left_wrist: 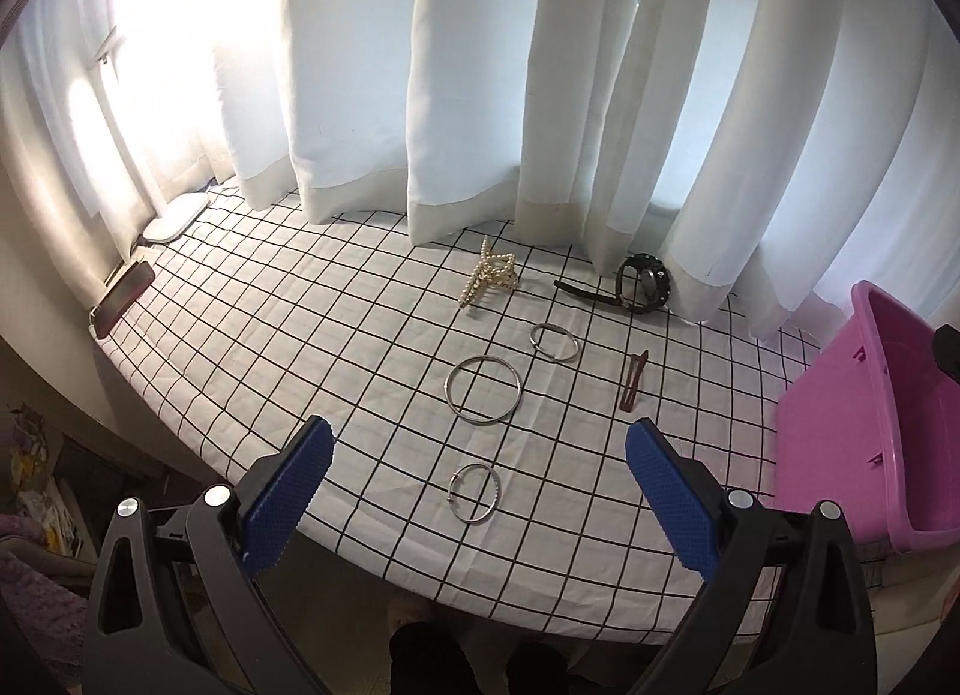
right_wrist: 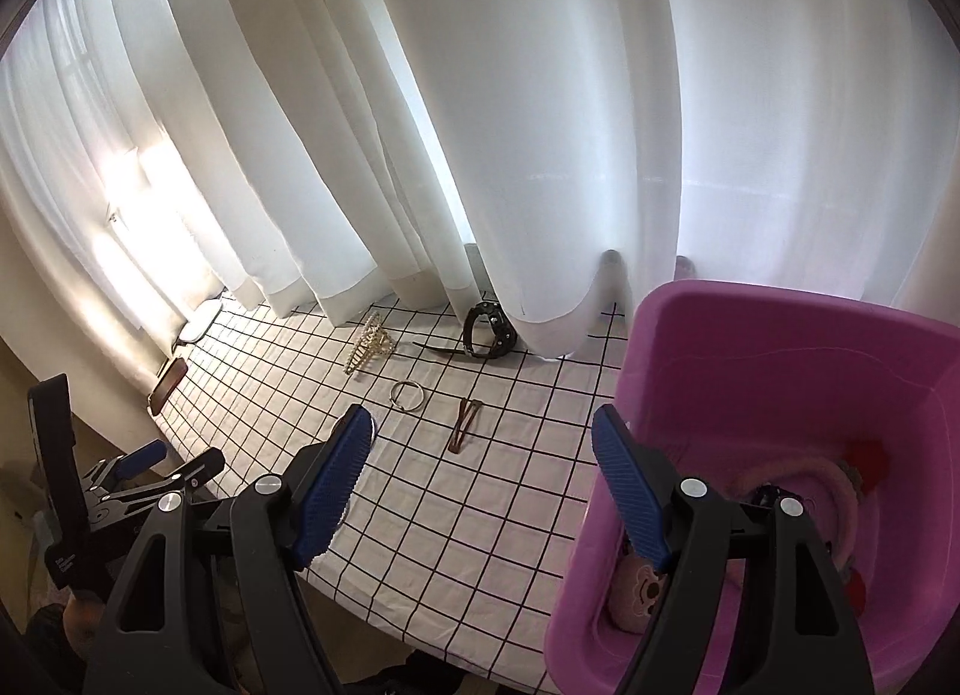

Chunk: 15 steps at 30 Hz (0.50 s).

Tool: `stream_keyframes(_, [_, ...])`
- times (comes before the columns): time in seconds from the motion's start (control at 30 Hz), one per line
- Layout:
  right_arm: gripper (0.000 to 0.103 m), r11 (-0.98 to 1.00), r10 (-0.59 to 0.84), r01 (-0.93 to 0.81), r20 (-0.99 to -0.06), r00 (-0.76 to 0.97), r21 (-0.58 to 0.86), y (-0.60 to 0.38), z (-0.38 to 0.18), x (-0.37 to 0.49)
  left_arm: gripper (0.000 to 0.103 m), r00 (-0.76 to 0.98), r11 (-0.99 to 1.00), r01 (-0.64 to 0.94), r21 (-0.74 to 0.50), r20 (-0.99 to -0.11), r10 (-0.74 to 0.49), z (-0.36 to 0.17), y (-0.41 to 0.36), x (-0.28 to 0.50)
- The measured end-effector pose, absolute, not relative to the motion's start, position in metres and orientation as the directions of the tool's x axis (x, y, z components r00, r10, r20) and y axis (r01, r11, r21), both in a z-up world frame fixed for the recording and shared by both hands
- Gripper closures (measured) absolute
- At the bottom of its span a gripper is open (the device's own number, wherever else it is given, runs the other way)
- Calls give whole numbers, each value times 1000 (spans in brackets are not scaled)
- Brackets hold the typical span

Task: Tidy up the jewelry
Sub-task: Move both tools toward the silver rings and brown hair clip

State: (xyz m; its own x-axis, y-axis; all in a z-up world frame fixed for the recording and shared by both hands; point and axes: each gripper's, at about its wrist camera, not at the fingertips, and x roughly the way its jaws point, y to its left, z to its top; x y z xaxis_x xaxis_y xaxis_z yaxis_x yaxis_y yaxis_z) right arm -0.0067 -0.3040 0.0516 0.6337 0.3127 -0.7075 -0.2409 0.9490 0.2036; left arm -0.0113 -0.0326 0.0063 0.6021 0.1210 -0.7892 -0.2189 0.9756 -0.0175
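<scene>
Left gripper [left_wrist: 479, 446]: jaws wide apart, nothing between them, poised above the checked tablecloth [left_wrist: 300, 347] near its front edge. Right gripper [right_wrist: 482, 438]: jaws likewise spread and empty, its right finger overlapping the rim of the pink bin [right_wrist: 780, 347]. Nearest the left jaws, small silver ring [left_wrist: 475, 492], lying flat; beyond it, large silver bangle [left_wrist: 483, 390]; further, a medium ring [left_wrist: 554, 342]. All three look thin, rigid, light and slick, likely to skate on cloth; best pinched across the wire at one side of the loop, not spanned. To the right, a red-brown snap clip [left_wrist: 633, 380], flat and narrow; take by its long edges. Toward the curtain [left_wrist: 468, 65], pearl claw clip [left_wrist: 489, 278], bulky, prongs probably fragile; grip at the hinge body. Beside it, dark studded bracelet [left_wrist: 643, 290] with trailing strap, pliable. Pink bin at the table's right already holds soft items; identity unclear.
</scene>
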Motion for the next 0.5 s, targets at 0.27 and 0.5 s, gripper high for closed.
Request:
stream_keyframes(0.27, [30, 964, 266, -187, -702, 661, 190, -247, 45, -11, 7, 601, 975, -224, -5, -788, 134, 0, 49, -1])
stream_keyframes(0.5, [31, 978, 206, -127, -719, 664, 163, -207, 24, -15, 7, 588, 987, -160, -29, -806, 72, -22, 85, 16])
